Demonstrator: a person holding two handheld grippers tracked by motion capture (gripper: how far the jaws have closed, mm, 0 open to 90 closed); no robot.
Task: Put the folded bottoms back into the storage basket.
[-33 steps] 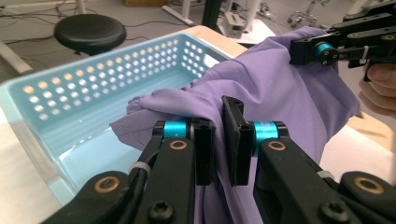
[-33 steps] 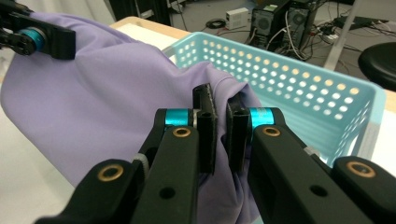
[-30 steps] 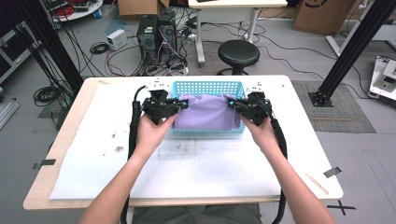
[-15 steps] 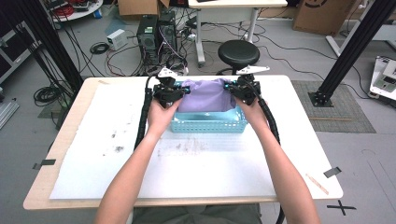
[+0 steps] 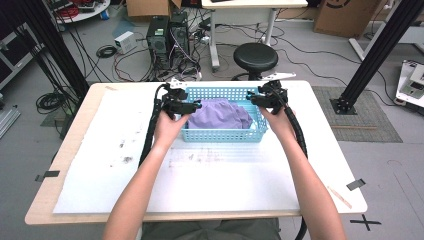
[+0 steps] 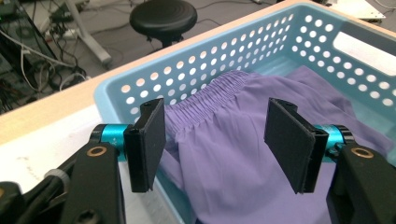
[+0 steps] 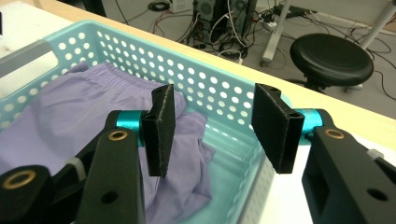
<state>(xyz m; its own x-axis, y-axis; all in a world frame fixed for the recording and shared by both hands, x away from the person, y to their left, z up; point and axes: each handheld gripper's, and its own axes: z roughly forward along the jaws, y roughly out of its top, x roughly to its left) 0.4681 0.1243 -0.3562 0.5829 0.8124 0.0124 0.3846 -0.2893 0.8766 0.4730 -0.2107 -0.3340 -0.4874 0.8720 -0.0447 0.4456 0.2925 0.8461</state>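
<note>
Nearest, across the white sheet covering the pale wooden table (image 5: 70,150): two bare forearms reaching forward from the bottom edge of the high view. Farther on, at either short end of the light-blue perforated plastic basket (image 5: 225,135): left gripper (image 5: 192,106) and right gripper (image 5: 254,99), each black with teal collars and a trailing ribbed cable. In the left gripper view (image 6: 215,140), jaws just opened and standing wide, nothing pressed between the pads, hovering over the near corner of the basket (image 6: 261,56). In the right gripper view (image 7: 219,126), jaws likewise just parted, bare, above the basket's end wall (image 7: 196,88). Inside the basket: crumpled lilac fabric garment with a gathered elastic waistband (image 5: 220,115) (image 6: 233,154) (image 7: 70,107), lying loose, released. Beyond the table: round black stool (image 5: 256,56) and cables on a grey floor.
</note>
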